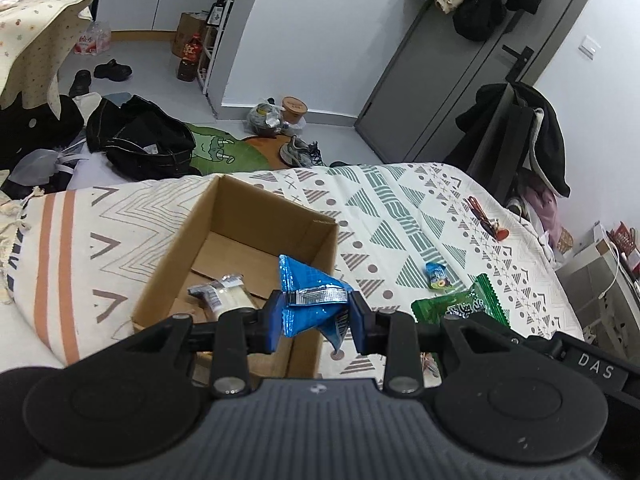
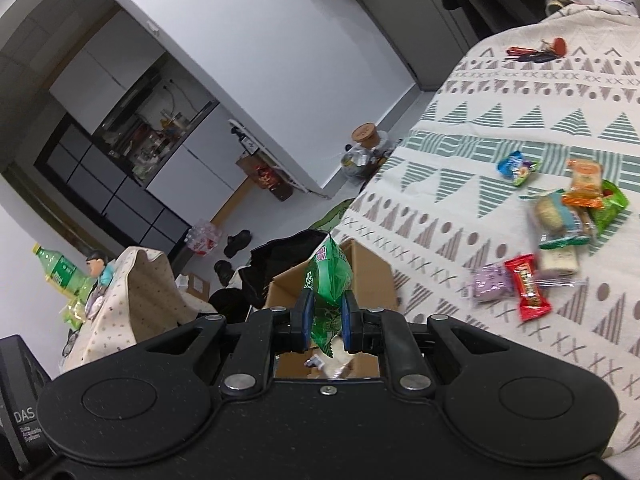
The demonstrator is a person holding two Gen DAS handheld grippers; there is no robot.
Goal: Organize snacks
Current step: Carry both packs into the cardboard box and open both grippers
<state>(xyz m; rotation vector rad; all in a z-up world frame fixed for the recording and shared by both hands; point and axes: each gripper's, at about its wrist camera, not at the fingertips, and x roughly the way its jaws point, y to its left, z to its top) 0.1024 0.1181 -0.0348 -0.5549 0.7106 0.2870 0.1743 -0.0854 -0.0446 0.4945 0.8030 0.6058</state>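
Blue packet [image 1: 310, 300], green packet [image 2: 328, 280], brown box [image 1: 240, 240], possibly red wrapper [image 2: 528, 286].

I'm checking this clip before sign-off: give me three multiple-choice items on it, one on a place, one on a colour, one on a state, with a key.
1. Where does the white packet lie?
A. in the box
B. on the floor
C. on the chair

2. What colour is the packet in the right gripper?
A. red
B. green
C. purple

3. How is the left gripper?
A. open and empty
B. shut with nothing in it
C. shut on a blue packet

Key: 1 A, the white packet rests on the box's bottom. 2 B, a green packet stands between the right fingers. 3 C, the left fingers press the blue packet from both sides.
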